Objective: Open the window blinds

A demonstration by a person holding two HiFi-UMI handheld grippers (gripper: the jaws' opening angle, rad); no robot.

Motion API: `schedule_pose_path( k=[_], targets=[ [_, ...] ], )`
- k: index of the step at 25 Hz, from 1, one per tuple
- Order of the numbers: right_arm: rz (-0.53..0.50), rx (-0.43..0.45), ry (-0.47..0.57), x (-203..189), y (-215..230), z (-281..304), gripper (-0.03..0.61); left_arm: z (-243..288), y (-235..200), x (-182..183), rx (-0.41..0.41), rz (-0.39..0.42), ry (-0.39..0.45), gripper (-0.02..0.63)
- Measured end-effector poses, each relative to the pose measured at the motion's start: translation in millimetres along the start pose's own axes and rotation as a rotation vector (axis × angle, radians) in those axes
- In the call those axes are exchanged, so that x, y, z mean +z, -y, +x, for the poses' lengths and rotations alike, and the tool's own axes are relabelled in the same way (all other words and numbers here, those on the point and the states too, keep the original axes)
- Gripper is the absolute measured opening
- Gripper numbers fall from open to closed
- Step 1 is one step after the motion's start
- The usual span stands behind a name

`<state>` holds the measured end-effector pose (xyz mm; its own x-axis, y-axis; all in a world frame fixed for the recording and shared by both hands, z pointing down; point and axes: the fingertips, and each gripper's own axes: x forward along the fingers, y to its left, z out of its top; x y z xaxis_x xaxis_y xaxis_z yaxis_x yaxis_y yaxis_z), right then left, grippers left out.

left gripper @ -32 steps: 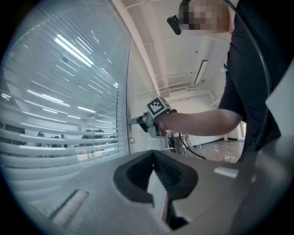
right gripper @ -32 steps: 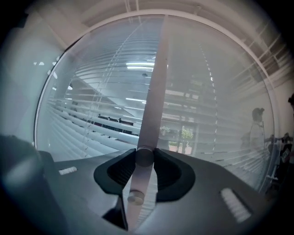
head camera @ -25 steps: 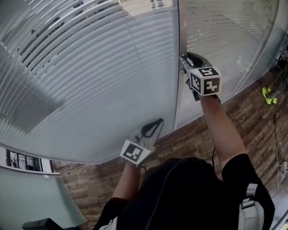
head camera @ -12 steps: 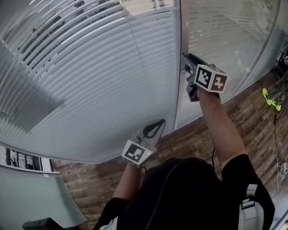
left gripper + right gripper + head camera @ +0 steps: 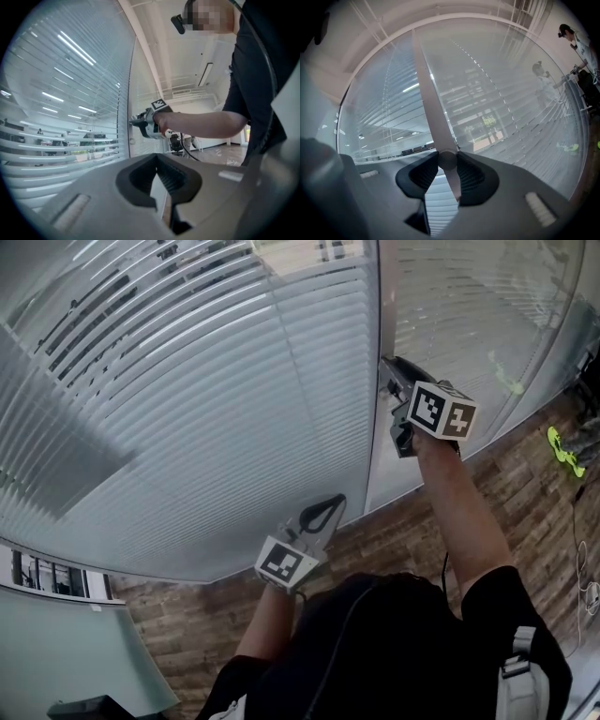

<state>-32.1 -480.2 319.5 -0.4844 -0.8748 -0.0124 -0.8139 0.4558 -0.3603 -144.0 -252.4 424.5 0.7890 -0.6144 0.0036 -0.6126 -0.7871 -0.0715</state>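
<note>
Our right gripper (image 5: 389, 371) clamped the post's (image 5: 425, 93) round knob (image 5: 447, 160); our left gripper (image 5: 333, 502) hung closed, empty, near the blinds (image 5: 187, 409).

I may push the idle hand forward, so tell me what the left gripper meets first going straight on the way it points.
The left gripper would probably meet the blind-covered pane just past the vertical frame post, below the right gripper; depth is hard to judge.

right claw (image 5: 447, 161) clamped, left claw (image 5: 159, 180) closed
</note>
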Motion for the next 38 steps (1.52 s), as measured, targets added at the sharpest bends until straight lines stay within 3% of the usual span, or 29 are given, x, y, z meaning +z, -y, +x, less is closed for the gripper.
schedule_pose_path(
  k=[10,13,17,21,24,29,38],
  targets=[
    [-0.026,0.005,0.005,2,0,-1,0.132,-5,-18,0,0.034,-0.003,0.029,0.005],
    [-0.061,0.008,-0.002,1,-1,-2,0.135,-5,-16,-2,0.019,0.000,-0.009,0.004],
    [-0.109,0.017,-0.005,0,-1,-4,0.177,-1,-14,-5,-0.002,0.003,-0.003,0.003],
    [-0.170,0.035,-0.003,-4,-2,-14,0.189,3,-16,-6,-0.014,0.038,0.014,0.004],
    [-0.238,0.068,0.022,-2,-6,-26,0.189,9,-13,-1,-0.023,0.017,-0.001,0.003],
    [-0.429,0.157,0.068,4,-22,-60,0.133,24,-5,-5,-0.043,0.000,-0.033,0.003],
    [-0.528,0.276,0.115,1,-20,-129,0.012,57,9,-7,-0.040,-0.007,-0.042,0.005]
  ],
)
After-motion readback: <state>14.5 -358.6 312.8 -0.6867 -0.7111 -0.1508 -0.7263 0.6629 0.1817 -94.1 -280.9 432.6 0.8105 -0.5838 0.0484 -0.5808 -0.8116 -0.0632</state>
